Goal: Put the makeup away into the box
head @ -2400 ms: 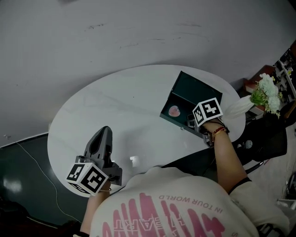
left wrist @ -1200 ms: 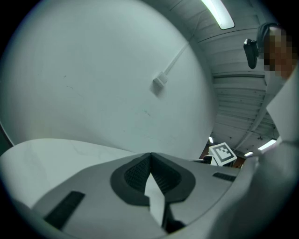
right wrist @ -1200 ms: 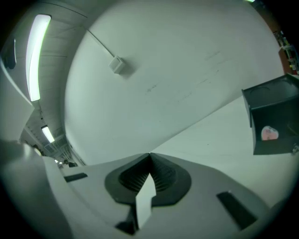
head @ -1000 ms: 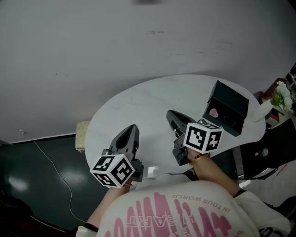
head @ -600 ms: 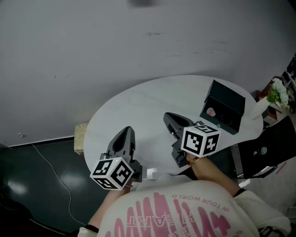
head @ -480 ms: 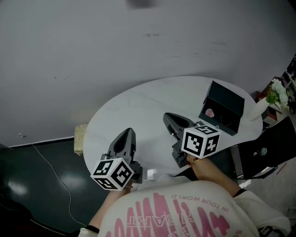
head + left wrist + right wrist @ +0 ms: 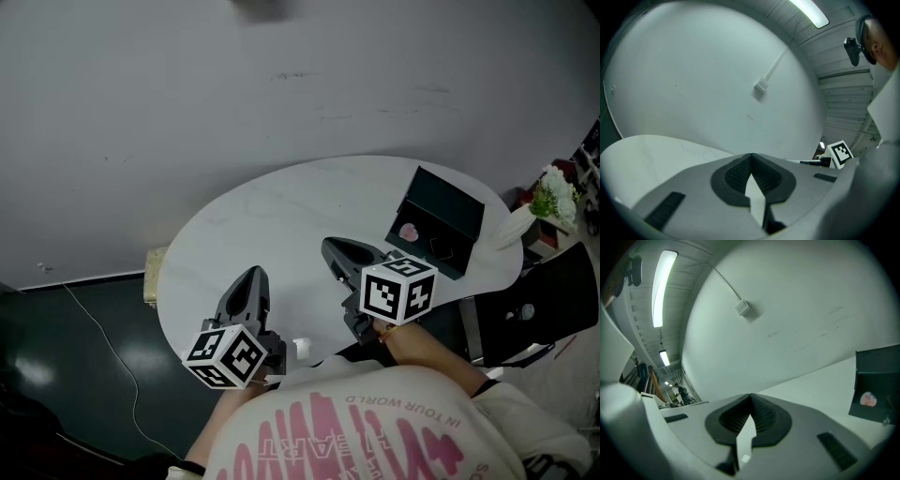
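The box [image 7: 441,211] stands open at the far right of the worktop [image 7: 253,211]. Its long axis runs from far-left to near-right in the head view, and its raised lid turns its inner face toward the person. The pink makeup [image 7: 409,231] lies inside, at the left end. The left gripper [image 7: 251,275] and right gripper [image 7: 330,247] both have jaws pressed together on nothing and point away from the person over the near worktop, apart from the box.

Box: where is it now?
Head view: the open dark box sits at the white table's right end, beyond the right hand-held gripper and apart from it.
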Demonstrator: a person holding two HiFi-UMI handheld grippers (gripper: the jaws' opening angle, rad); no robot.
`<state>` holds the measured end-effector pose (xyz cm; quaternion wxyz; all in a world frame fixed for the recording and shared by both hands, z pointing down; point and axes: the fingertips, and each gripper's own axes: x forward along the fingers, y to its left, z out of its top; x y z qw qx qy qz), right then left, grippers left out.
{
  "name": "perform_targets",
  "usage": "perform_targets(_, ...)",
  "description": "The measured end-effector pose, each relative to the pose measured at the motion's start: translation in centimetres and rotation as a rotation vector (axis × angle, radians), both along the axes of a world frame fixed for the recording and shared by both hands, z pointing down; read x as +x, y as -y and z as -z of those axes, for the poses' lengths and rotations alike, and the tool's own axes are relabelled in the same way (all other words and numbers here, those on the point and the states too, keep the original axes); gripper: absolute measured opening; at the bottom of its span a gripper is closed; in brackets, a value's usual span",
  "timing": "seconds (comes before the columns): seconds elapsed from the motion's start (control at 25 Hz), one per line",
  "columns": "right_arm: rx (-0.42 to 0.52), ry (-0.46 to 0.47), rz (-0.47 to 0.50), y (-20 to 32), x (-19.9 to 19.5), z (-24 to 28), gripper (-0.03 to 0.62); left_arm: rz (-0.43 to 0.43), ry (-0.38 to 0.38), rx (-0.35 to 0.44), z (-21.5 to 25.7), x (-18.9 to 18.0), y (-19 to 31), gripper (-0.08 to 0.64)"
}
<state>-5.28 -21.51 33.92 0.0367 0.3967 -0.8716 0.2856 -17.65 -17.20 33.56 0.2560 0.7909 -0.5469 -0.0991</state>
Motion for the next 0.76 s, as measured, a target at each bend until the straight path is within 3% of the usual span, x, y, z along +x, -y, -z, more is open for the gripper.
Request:
perform_targets(0.36, -0.044, -0.014, -0.005, -1.8, 2.4, -1.9, -0.003, 0.0, 0.016, -0.028, -0.6, 2.0, -2.1, 0.002)
perform_targets(0.76, -0.022, -0.063, 0.015, -2.5, 2.6, -2.4, -0.003, 0.012, 0.011, -0.026, -1.1, 2.0, -2.3, 0.002)
